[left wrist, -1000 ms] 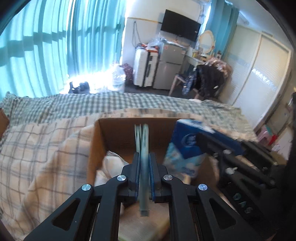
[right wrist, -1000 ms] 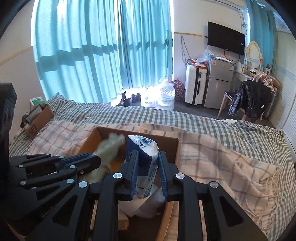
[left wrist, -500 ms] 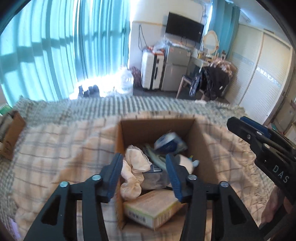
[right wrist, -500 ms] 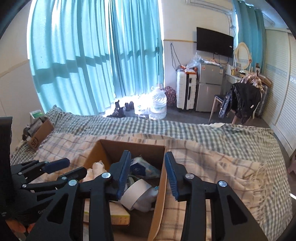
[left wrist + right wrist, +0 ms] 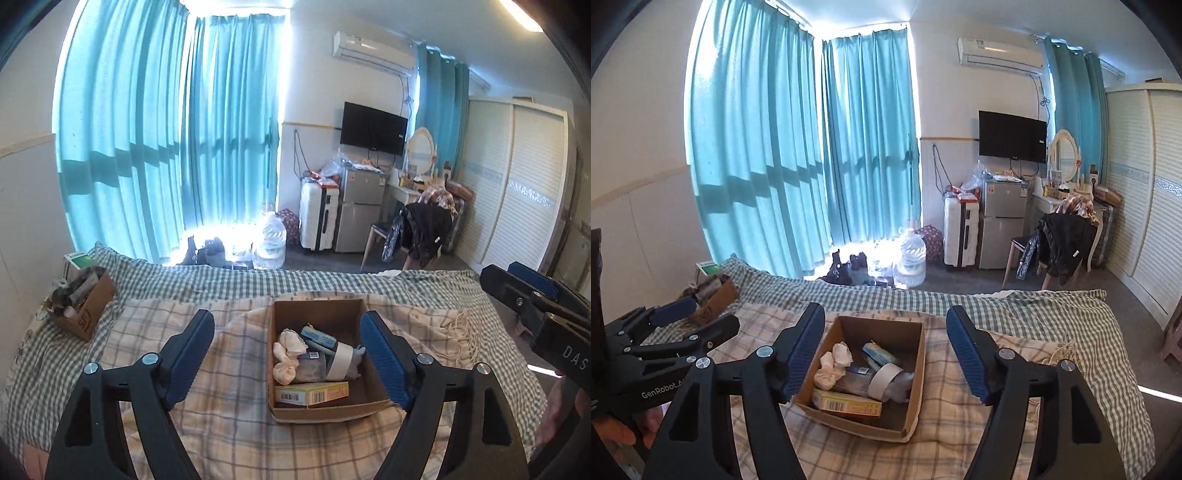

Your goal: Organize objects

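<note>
Left gripper (image 5: 286,354): jaws spread wide, nothing between the blue pads (image 5: 190,356); held above the bed, pointing forward and down at the cardboard box (image 5: 317,314). Its base and the hand behind it are cut off at the bottom edge. In the right wrist view it enters from 9 o'clock (image 5: 690,319), with fingers of the hand (image 5: 613,432) partly seen beneath it.

Right gripper (image 5: 886,349): jaws likewise spread, empty, held above the same box. In the left wrist view only its tip shows at 3 o'clock (image 5: 532,299).

Cardboard box: one, open-topped, on the plaid blanket (image 5: 229,424) at the middle of the bed, between the pads in both views.

Contents, counted where legible:
- one yellow carton (image 5: 312,394) with barcodes, lying flat at the near wall;
- one cream bundle of cloth (image 5: 290,354) at 9 o'clock inside the box;
- one white roll (image 5: 340,360), partly covering other items;
- one blue packet (image 5: 318,336) toward the far wall;
- one clear wrapped item (image 5: 310,367) under the roll, identity hard to make out.

Second box (image 5: 88,306): one, smaller, at 10 o'clock on the checked sheet, well apart from the first; its contents are too small to tell.
</note>
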The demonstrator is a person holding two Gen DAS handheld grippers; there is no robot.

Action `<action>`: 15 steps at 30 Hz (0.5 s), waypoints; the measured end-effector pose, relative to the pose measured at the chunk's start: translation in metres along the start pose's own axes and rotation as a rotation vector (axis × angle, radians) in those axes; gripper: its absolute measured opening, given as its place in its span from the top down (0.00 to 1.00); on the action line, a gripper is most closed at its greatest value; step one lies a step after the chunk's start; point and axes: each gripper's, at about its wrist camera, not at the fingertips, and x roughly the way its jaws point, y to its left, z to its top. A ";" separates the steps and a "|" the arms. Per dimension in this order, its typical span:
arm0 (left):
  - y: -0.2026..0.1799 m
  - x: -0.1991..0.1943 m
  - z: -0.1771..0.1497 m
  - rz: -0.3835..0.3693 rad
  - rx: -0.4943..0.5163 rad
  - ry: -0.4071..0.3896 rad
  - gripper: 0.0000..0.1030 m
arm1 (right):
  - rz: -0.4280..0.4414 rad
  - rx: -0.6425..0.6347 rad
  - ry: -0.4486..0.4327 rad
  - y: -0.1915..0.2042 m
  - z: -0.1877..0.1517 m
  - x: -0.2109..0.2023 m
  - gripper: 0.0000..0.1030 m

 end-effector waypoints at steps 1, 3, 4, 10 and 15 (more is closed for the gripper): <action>0.002 -0.008 -0.004 -0.003 -0.008 -0.010 0.10 | 0.002 -0.002 -0.004 0.001 -0.001 -0.007 0.30; 0.006 -0.021 -0.010 0.003 -0.029 -0.031 0.03 | 0.012 -0.007 -0.017 0.004 -0.006 -0.024 0.21; 0.008 -0.026 -0.014 0.003 -0.042 -0.041 0.02 | 0.011 -0.011 -0.027 0.004 -0.009 -0.031 0.15; 0.011 -0.043 -0.031 0.015 -0.040 -0.049 0.00 | -0.019 -0.062 -0.061 0.006 -0.035 -0.065 0.06; 0.007 -0.051 -0.048 0.069 -0.006 -0.086 0.00 | -0.054 -0.024 -0.090 -0.004 -0.068 -0.079 0.00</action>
